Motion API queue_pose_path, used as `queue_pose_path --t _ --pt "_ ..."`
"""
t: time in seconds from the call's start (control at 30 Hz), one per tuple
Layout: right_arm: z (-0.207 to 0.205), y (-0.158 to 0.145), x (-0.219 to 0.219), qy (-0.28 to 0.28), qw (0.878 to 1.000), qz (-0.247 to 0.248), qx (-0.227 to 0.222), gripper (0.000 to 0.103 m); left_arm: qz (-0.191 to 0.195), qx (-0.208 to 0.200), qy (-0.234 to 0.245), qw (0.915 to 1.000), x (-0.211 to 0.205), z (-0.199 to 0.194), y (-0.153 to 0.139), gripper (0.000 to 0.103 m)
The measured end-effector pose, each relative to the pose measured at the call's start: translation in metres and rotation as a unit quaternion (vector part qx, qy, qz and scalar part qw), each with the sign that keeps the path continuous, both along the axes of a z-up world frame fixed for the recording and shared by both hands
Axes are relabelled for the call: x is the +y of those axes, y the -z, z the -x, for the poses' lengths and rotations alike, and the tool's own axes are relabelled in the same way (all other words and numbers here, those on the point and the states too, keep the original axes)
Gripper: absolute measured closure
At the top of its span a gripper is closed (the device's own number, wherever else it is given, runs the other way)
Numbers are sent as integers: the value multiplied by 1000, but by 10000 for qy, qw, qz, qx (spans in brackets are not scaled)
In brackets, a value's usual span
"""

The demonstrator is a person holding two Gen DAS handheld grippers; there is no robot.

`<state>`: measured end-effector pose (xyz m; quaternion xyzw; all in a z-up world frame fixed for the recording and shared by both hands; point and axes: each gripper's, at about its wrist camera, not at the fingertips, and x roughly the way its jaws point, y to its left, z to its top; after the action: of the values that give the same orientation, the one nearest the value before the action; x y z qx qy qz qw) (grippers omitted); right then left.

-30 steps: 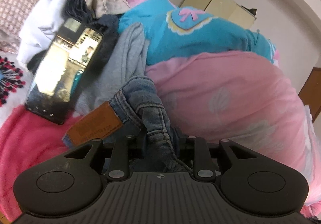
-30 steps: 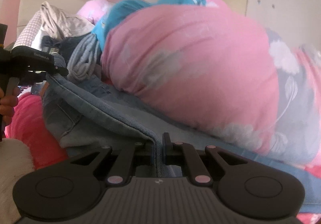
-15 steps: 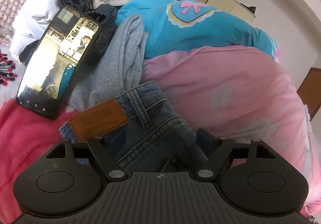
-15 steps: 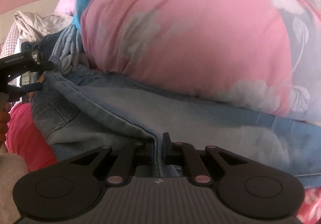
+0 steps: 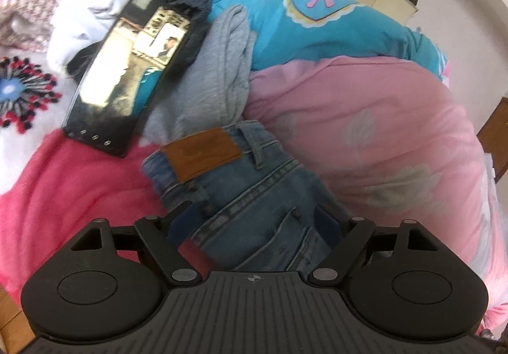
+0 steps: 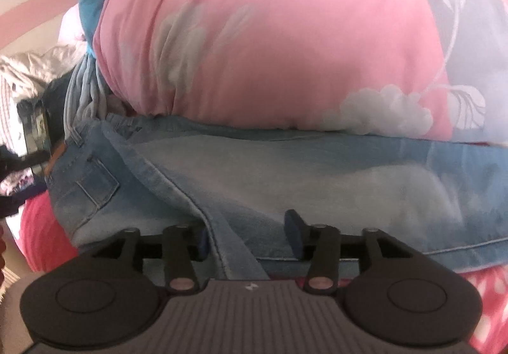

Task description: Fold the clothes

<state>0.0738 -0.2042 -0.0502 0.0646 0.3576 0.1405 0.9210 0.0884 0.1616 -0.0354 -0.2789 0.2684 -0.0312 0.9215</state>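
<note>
Flat on the bed lie the faded blue denim jeans (image 5: 254, 195), waistband end toward the left hand-held gripper (image 5: 254, 220), with a brown leather patch (image 5: 203, 152) sewn at the waist. In the right wrist view the jeans (image 6: 285, 176) stretch sideways across the frame, one back pocket visible at the left, their far edge tucked against the big pink floral duvet (image 6: 285, 36).

That left hand-held gripper has its fingers spread wide to either side of the denim, gripping nothing. The right hand-held gripper (image 6: 250, 233) is likewise spread, its blue-padded fingers (image 6: 293, 231) parted with a seam of the jeans running between them; whether they touch the cloth I cannot tell.

Under the waistband lies a hot-pink fleece blanket (image 5: 79, 182). Just beyond the jeans sits a crumpled grey knit garment (image 5: 219, 68), and beside it a black smartphone (image 5: 127, 74) with a lit screen, propped on dark clothing. Behind those a turquoise cushion with a pink bow patch (image 5: 317, 23) rests above the pink duvet (image 5: 381, 138).
</note>
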Motion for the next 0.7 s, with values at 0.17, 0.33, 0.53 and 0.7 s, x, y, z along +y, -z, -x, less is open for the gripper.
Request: queue_pose_path --t 0.17,0.33,0.53,0.7 --pt "5 -6 -6 63 9999 -129 -25 41 -63 150 -92 9998 6 13 0 20" --pt "16 -12 -13 74 9997 -182 -140 38 -65 275 -119 9995 7 19 3 18" --pt "26 -17 -24 166 9992 -322 -182 34 -49 385 -18 9992 3 21 5 18" --pt "33 -23 -42 339 9968 -696 -210 31 -16 430 10 9991 1 24 6 18"
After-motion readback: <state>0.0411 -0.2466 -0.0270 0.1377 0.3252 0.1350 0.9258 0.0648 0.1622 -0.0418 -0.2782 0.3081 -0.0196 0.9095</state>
